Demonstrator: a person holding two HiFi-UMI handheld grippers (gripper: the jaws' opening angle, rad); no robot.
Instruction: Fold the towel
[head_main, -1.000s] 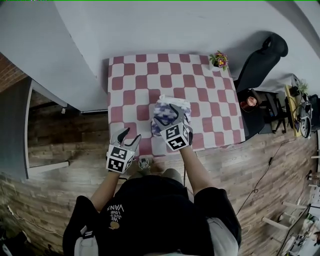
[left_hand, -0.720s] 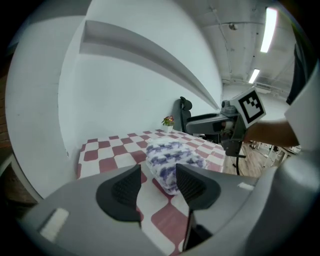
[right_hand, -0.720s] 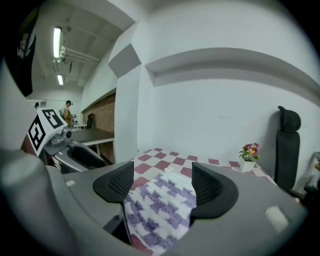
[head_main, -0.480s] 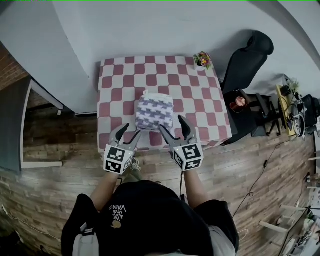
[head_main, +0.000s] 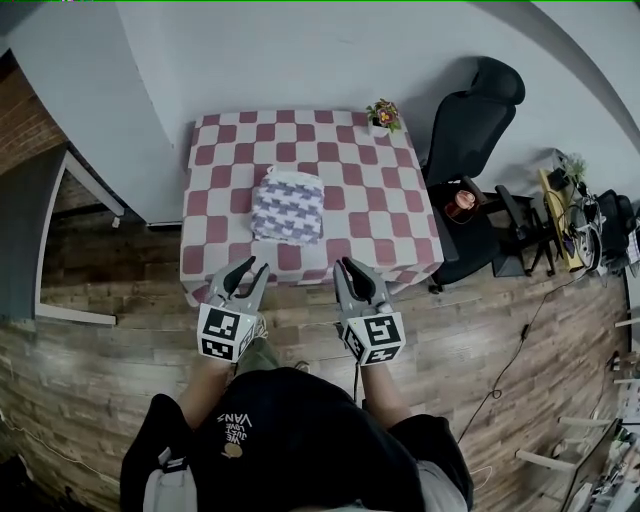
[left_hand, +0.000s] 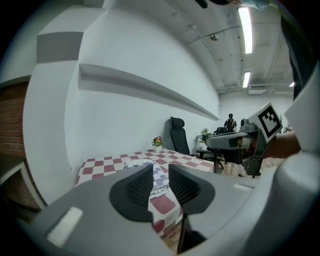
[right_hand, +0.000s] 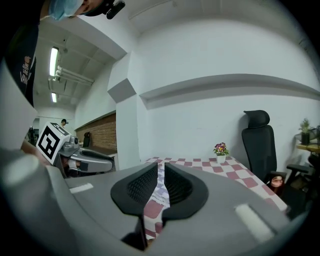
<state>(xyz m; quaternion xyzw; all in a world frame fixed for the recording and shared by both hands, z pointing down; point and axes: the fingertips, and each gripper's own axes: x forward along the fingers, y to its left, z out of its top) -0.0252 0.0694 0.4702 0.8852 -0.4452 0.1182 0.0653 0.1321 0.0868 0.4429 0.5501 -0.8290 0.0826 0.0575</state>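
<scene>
The towel (head_main: 288, 210), white with a purple pattern, lies folded into a small rectangle on the red-and-white checked table (head_main: 400, 250). Both grippers hang in front of the table's near edge, over the wooden floor, apart from the towel. My left gripper (head_main: 247, 268) has just been closing and shows a gap with nothing in it. My right gripper (head_main: 355, 268) has also just been closing, down to a thin slit, and holds nothing. In the left gripper view the towel (left_hand: 136, 161) lies beyond the jaws of that gripper (left_hand: 160, 175). In the right gripper view a strip of towel (right_hand: 161, 189) shows through that gripper's (right_hand: 160, 177) slit.
A small flower pot (head_main: 381, 115) stands at the table's far right corner. A black office chair (head_main: 470, 110) and a low side table with a cup (head_main: 461, 203) stand to the right. A white wall runs behind the table.
Both grippers have drawn back off the table toward the person and risen. The right one let go of the towel, which now lies folded alone. Both pairs of jaws have narrowed.
</scene>
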